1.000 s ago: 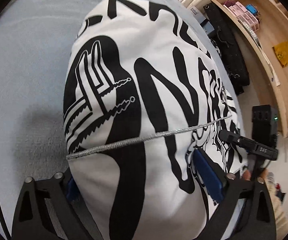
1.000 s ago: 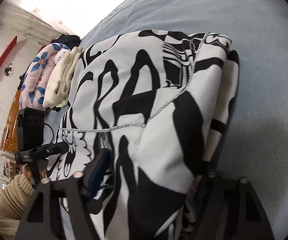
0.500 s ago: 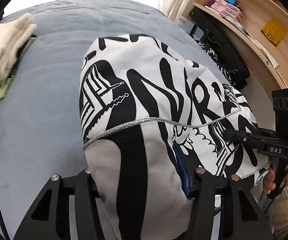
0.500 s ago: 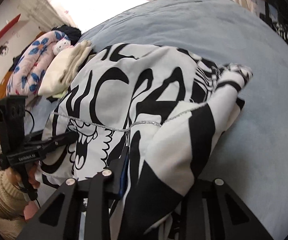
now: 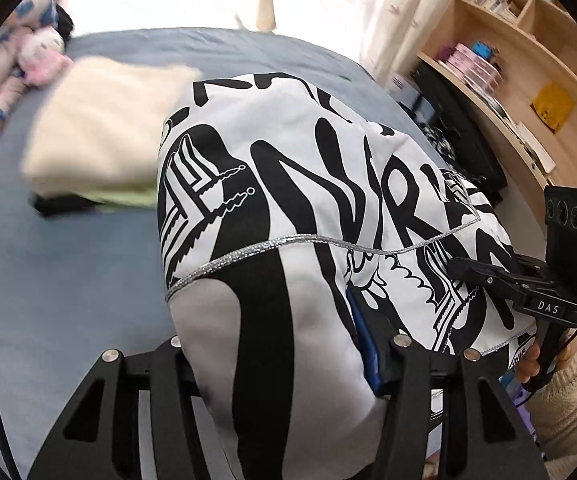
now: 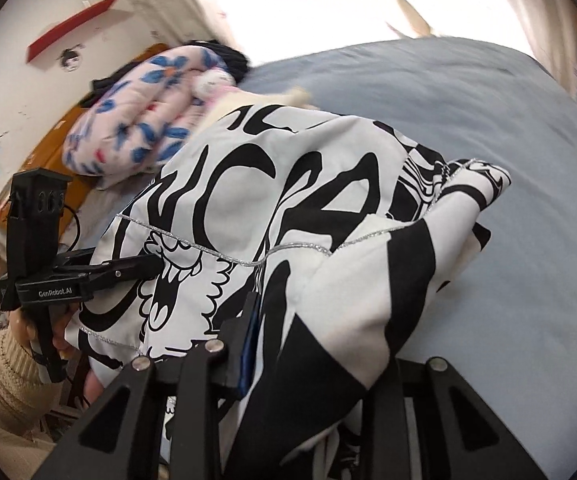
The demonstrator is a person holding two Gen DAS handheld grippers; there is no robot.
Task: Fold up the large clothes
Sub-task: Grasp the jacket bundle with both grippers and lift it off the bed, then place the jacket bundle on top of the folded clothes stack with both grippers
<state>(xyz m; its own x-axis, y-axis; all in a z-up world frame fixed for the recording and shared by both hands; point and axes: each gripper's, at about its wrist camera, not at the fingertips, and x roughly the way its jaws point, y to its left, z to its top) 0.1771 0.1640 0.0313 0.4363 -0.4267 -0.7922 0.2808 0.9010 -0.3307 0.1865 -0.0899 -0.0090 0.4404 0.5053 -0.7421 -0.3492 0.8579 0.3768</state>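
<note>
Two grippers are clamped on one big black-and-white printed garment (image 5: 308, 184), and it hangs bunched over the blue-grey bed (image 5: 68, 264)! Left gripper (image 5: 280, 344): its jaws have just been closing and now pinch a thick fold of the cloth at six o'clock in its own view, the blue pad (image 5: 364, 340) pressed into the fabric. Right gripper (image 6: 320, 344), same story, jaws just been closing, a wad of the print squeezed between them at six o'clock. From the left camera the right gripper shows at three o'clock, its fingers biting the garment's edge just under the silver trim (image 5: 288, 242); from the right camera the left gripper sits at nine o'clock, gripped by a hand in a cream knit sleeve (image 6: 4, 384). Folded cream clothes (image 5: 104, 128) lie on the bed at ten o'clock in the left view, a flowered pink quilt (image 6: 136, 116) beyond them, wooden shelves (image 5: 528, 80) at two o'clock
</note>
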